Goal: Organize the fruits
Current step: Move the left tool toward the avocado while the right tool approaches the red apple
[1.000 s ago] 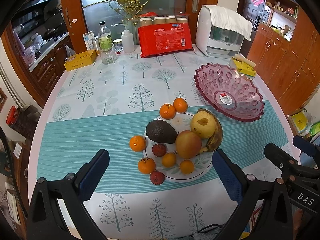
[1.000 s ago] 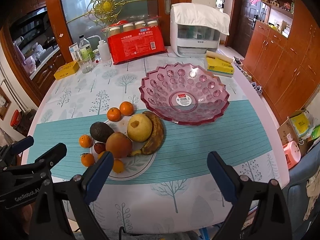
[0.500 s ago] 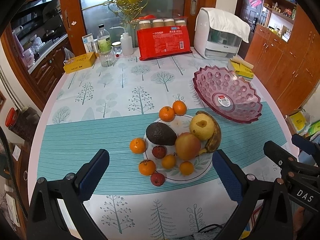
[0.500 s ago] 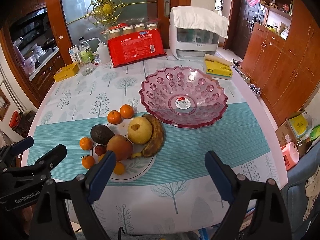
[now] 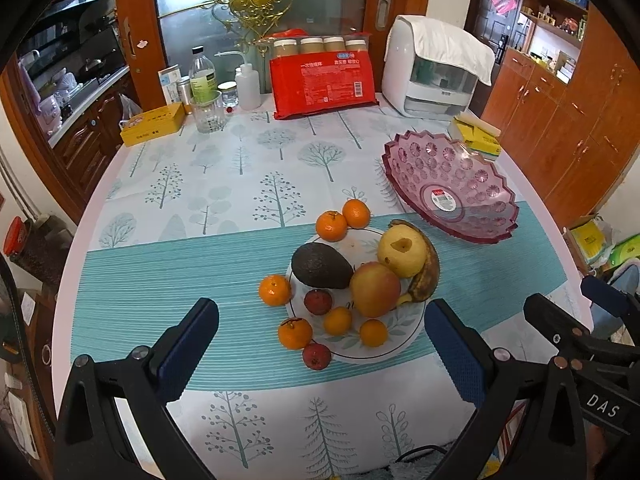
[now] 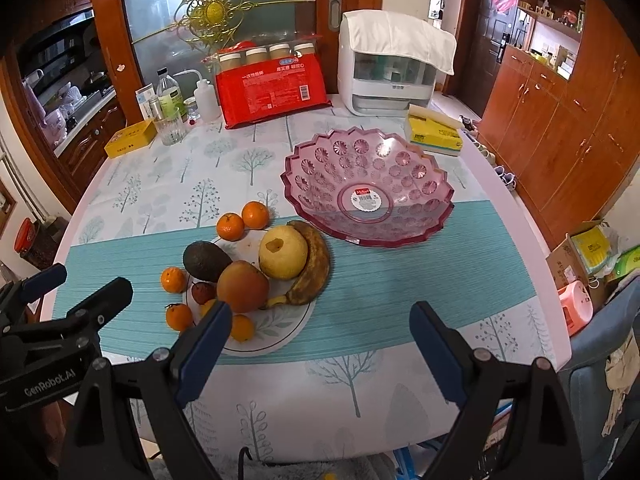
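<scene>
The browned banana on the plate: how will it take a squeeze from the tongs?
The banana is heavily browned, so it is probably soft and may bruise or split under a firm squeeze. It curves around the pear and touches it, so lifting it may nudge the pear. Its curved shape makes it unlikely to roll.

red pkg w/ jars at table back; glass, yellow box left; white appliance right.
</scene>
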Demonstrator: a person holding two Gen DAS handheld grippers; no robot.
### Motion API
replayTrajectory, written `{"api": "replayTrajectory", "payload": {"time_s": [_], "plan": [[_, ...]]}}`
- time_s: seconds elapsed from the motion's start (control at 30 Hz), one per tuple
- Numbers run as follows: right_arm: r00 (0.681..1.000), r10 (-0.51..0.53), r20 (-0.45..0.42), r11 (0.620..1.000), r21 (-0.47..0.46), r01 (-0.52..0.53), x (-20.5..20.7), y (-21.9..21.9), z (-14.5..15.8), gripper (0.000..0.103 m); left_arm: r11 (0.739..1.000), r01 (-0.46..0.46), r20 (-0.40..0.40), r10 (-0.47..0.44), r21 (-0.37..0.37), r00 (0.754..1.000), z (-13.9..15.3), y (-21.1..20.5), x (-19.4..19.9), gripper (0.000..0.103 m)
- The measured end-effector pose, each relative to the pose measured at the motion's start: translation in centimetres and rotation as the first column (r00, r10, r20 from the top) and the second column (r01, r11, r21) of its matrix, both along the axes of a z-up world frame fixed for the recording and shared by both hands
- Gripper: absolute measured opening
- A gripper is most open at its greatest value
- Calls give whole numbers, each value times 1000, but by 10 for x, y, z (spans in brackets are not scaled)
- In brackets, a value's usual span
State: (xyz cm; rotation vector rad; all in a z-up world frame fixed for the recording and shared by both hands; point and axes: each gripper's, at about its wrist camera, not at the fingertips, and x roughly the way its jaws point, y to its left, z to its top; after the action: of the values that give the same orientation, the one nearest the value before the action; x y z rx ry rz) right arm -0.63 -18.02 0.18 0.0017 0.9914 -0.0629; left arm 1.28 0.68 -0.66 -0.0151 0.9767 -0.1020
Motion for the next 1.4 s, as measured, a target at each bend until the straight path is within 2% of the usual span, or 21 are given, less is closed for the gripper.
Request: {"api": "replayTrajectory", "payload": {"time_s": [0.27, 0.4, 0.47, 0.57, 0.77, 1.0, 1.13, 1.27, 1.4], "plan": [[1000, -12, -1, 1000, -5, 12, 0, -2, 0, 91, 998, 57, -36, -57, 14, 998, -7, -8, 3, 102], [1000, 6, -11, 1000, -14, -6, 5, 0, -3, 91, 997, 75, -23, -76, -33, 997, -8, -4, 4, 102], [1000, 11, -15, 1000, -14, -11, 9, -1, -4, 91, 996, 67, -1, -67, -53, 998, -6, 1, 5, 102], [999, 27, -26, 1000, -7, -27, 20, -4, -8, 91, 999, 30, 25, -29, -37, 999, -4, 8, 10, 102], [996, 74, -54, 997, 19, -73, 45, -6, -19, 91, 999, 17, -12, -18, -27, 1000, -8, 21, 27, 102], [980, 180, -91, 983, 63, -174, 68, 0, -45, 90, 998, -8, -17, 9, 61, 1000, -26, 32, 50, 102], [959, 257, -116, 964, 93, -248, 78, 13, -66, 88, 994, -24, -59, 31, 108, 998, -48, 40, 69, 102], [937, 307, -170, 947, 151, -283, 90, 24, -94, 77, 995, 7, -109, 4, 104, 994, -70, 45, 83, 102], [920, 321, -224, 934, 233, -270, 103, 29, -121, 74, 997, 43, -161, -31, 68, 986, -90, 44, 92, 102]]}}
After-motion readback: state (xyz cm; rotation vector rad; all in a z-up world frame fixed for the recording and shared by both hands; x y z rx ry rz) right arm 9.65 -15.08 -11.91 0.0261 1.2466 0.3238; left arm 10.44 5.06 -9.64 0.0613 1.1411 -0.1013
